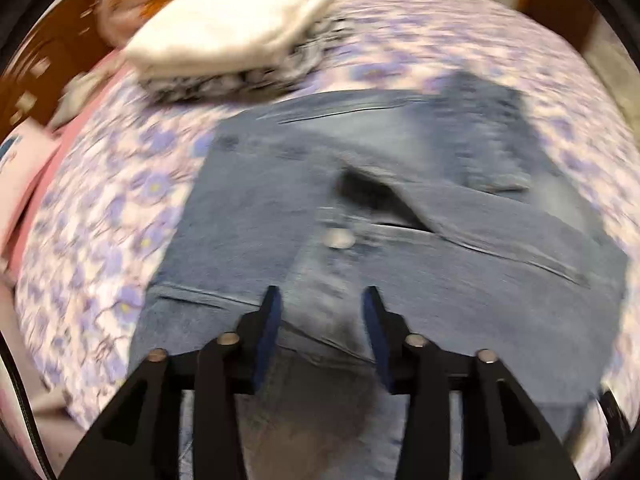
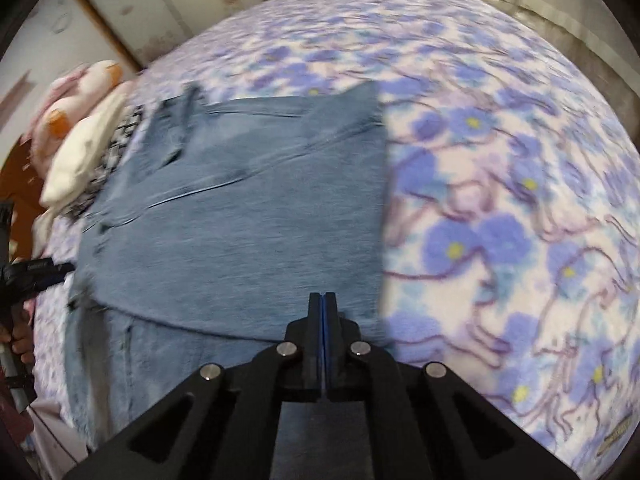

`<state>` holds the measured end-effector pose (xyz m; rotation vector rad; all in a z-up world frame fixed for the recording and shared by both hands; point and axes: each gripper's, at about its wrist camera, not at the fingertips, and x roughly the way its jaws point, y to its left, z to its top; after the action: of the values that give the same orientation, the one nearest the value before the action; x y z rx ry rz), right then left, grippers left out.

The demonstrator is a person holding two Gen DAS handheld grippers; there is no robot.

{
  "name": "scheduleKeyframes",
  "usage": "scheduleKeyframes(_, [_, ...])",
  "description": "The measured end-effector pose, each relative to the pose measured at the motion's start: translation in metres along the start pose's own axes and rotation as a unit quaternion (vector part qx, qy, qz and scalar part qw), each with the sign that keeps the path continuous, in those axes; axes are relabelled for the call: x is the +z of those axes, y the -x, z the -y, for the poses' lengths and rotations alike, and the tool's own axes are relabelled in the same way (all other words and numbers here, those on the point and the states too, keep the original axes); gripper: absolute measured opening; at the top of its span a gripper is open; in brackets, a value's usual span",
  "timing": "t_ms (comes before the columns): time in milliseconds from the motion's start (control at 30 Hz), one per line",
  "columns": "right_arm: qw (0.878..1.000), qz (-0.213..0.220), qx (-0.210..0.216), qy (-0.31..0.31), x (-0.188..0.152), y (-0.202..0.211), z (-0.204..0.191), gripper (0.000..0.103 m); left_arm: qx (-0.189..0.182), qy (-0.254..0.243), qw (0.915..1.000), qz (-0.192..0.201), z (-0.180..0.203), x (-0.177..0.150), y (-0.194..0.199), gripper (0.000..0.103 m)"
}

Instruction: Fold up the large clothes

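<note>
A pair of blue jeans (image 1: 400,240) lies partly folded on the flowered bedspread (image 1: 120,208), its metal waist button (image 1: 339,237) facing up. My left gripper (image 1: 323,300) is open just above the denim near the waistband, holding nothing. In the right wrist view the jeans (image 2: 248,216) lie folded over, with a straight edge on the right. My right gripper (image 2: 325,300) has its jaws pressed together over the near edge of the denim; no cloth shows between them. The left gripper (image 2: 36,272) shows at the left edge of that view.
A stack of folded clothes, white on top (image 1: 232,28) over a black-and-white patterned one (image 1: 224,82), sits beyond the jeans. A pink and orange plush (image 2: 80,92) lies by the wooden headboard (image 1: 48,60). Flowered bedspread (image 2: 500,200) stretches to the right.
</note>
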<state>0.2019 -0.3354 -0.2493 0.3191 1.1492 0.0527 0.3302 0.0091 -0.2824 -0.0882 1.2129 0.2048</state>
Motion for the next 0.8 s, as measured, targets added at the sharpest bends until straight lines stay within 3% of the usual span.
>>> scheduleKeyframes(133, [0.998,-0.011,0.06,0.032,0.0,-0.012,-0.037,0.0,-0.104,-0.038,0.9935,-0.027,0.039,-0.01,0.006,0.055])
scheduleKeyframes(200, [0.996,-0.021,0.073,0.044,0.001,-0.022,-0.055,0.0,-0.134,-0.06,0.9881,-0.046,0.059,-0.017,0.003,0.054])
scheduleKeyframes(233, [0.995,-0.029,0.078,0.047,0.002,-0.028,-0.065,0.0,-0.139,-0.075,0.9859,-0.055,0.073,-0.022,-0.001,0.052])
scheduleKeyframes(300, [0.994,-0.039,0.091,0.047,0.004,-0.041,-0.08,0.0,-0.144,-0.095,0.9824,-0.071,0.088,-0.026,-0.011,0.027])
scheduleKeyframes(400, [0.992,-0.046,0.105,0.049,0.006,-0.058,-0.094,0.0,-0.164,-0.105,0.9754,-0.104,0.109,-0.039,-0.032,0.012])
scheduleKeyframes(533, [0.991,-0.065,0.108,0.035,0.002,-0.077,-0.097,0.0,-0.161,-0.104,0.9744,-0.117,0.113,-0.055,-0.054,0.009])
scheduleKeyframes(800, [0.994,-0.053,0.093,0.036,0.002,-0.084,-0.076,0.0,-0.185,-0.09,0.975,-0.085,0.092,-0.056,-0.069,0.001])
